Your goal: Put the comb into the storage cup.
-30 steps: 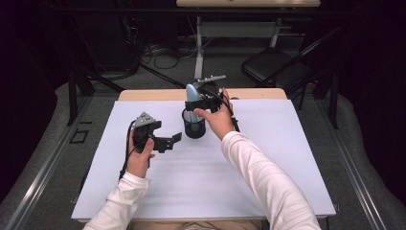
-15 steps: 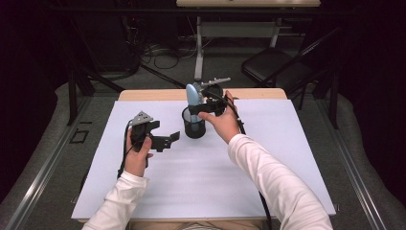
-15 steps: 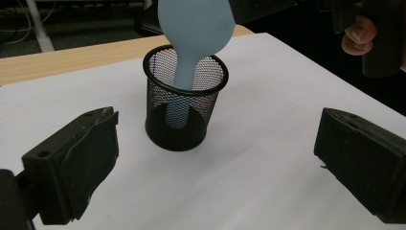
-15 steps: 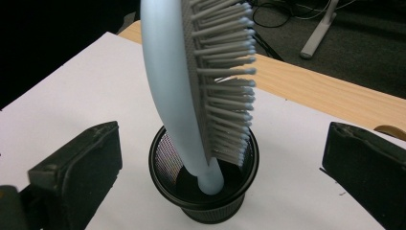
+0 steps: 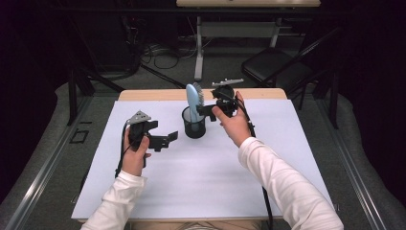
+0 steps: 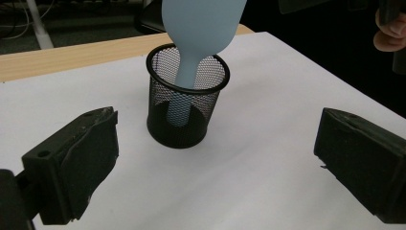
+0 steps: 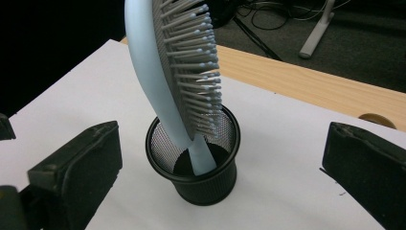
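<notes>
A light blue hairbrush (image 5: pixel 193 99) stands handle-down in a black mesh cup (image 5: pixel 194 126) near the back of the white table top (image 5: pixel 201 182). In the right gripper view the hairbrush (image 7: pixel 177 72) shows its grey bristles and leans on the rim of the mesh cup (image 7: pixel 201 177). My right gripper (image 5: pixel 207 111) hovers just right of the brush, open, with nothing between its jaws. To the cup's left my left gripper (image 5: pixel 168 140) points at the cup, open and empty. The left gripper view shows the mesh cup (image 6: pixel 184 110) and the brush's smooth back (image 6: pixel 201 24) ahead of its jaws.
A wooden strip (image 5: pixel 148 94) runs along the table's far edge. Beyond it on the floor are a dark chair (image 5: pixel 280 69), cables (image 5: pixel 158 52) and a desk leg (image 5: pixel 198 48). A metal rail (image 5: pixel 43 167) borders the floor on the left.
My right gripper has drawn slightly back and to the right, away from the brush, which stays standing in the cup. The left gripper has barely moved.
</notes>
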Motion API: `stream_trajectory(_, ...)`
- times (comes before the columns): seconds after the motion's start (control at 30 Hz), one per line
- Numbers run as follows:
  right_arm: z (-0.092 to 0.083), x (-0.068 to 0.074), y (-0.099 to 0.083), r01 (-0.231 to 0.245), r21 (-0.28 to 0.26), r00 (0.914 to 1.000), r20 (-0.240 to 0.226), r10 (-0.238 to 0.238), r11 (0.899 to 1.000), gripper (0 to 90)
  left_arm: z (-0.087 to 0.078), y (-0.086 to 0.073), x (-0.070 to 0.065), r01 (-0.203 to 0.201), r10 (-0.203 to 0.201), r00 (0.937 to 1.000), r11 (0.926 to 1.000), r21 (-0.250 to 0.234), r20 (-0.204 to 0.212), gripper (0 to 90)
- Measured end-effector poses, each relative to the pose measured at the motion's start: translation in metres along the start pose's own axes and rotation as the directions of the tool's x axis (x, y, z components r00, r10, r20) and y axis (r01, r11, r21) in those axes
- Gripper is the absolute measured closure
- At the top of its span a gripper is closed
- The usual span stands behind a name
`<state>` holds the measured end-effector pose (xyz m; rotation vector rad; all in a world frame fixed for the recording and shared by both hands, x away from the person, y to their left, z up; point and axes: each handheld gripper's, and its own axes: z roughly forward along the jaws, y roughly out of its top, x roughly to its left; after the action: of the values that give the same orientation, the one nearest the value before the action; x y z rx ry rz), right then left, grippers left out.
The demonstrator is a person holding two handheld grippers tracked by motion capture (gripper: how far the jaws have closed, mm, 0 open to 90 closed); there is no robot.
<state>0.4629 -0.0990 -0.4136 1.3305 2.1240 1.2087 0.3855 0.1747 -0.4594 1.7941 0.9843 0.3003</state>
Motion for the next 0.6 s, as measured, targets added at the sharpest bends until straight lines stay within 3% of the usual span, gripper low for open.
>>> stream_trajectory(0.27,-0.020,-0.005,-0.007,-0.011,-0.002,0.9998,-0.015,0.011,1.000,0.0,-0.004,0.002,0.000,0.000,0.000,1.0000,0.9998,-0.020,-0.002,0.9)
stream_trajectory(0.6,-0.029,-0.002,-0.025,0.024,0.014,0.9996,-0.012,-0.024,1.000,0.0,-0.006,0.004,-0.001,-0.007,0.007,0.9999,0.9999,-0.011,-0.007,0.9)
